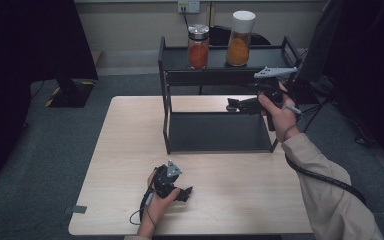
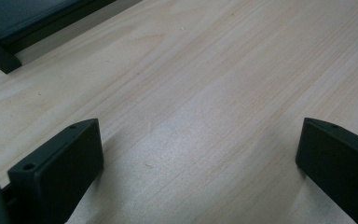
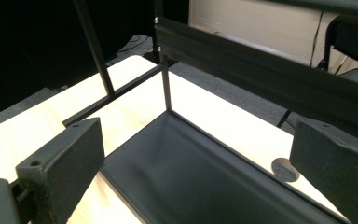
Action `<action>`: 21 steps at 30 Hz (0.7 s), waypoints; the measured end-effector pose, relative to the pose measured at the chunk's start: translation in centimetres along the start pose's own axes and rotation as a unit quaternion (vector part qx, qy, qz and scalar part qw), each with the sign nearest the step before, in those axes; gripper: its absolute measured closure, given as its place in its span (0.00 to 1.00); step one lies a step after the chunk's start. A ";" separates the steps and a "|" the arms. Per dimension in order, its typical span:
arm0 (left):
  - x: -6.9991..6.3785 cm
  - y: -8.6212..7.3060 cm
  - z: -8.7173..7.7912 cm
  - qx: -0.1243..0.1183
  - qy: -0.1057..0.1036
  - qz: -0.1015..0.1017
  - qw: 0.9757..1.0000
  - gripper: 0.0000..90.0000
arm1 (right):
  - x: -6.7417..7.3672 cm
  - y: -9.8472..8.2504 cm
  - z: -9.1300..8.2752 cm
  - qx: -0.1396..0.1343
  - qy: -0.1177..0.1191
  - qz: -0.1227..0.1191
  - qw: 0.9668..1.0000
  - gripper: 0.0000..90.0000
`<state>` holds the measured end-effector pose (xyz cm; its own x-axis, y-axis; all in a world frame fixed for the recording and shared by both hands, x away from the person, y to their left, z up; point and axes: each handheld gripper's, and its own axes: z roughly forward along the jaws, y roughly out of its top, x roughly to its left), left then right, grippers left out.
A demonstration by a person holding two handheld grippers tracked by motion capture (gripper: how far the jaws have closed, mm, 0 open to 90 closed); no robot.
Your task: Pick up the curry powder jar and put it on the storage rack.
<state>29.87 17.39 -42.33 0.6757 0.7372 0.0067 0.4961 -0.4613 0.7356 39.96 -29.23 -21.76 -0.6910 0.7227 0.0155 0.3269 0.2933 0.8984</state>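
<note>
A black two-tier rack (image 1: 215,132) stands at the back of the light wood table (image 1: 130,150). Its top shelf carries a jar of red-orange contents with a dark lid (image 1: 198,47) and a taller jar of orange contents with a white lid (image 1: 240,39). My right gripper (image 1: 232,105) hovers over the right part of the lower shelf, open and empty; the right gripper view looks down on that shelf (image 3: 191,182) between its jaws (image 3: 193,140). My left gripper (image 1: 186,192) rests low near the table's front edge, open, with bare wood between its jaws (image 2: 198,140).
A corner of the rack (image 2: 9,32) appears at the top left of the left gripper view. A dark round foot or disc (image 3: 285,169) lies on the table beside the lower shelf. Grey carpet (image 1: 55,150) surrounds the table; a black stand (image 1: 70,90) is at the far left.
</note>
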 end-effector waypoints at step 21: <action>0.0 0.0 0.0 0.000 0.000 0.000 1.000 0.00 | 0.3 -4.6 1.7 0.024 0.027 0.000 0.999 0.02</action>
<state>29.87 17.39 -42.32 0.6753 0.7375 0.0061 0.4969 -0.4610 0.7352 39.29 -29.31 -26.65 -0.7243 0.6883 0.0404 0.3564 0.3235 0.8765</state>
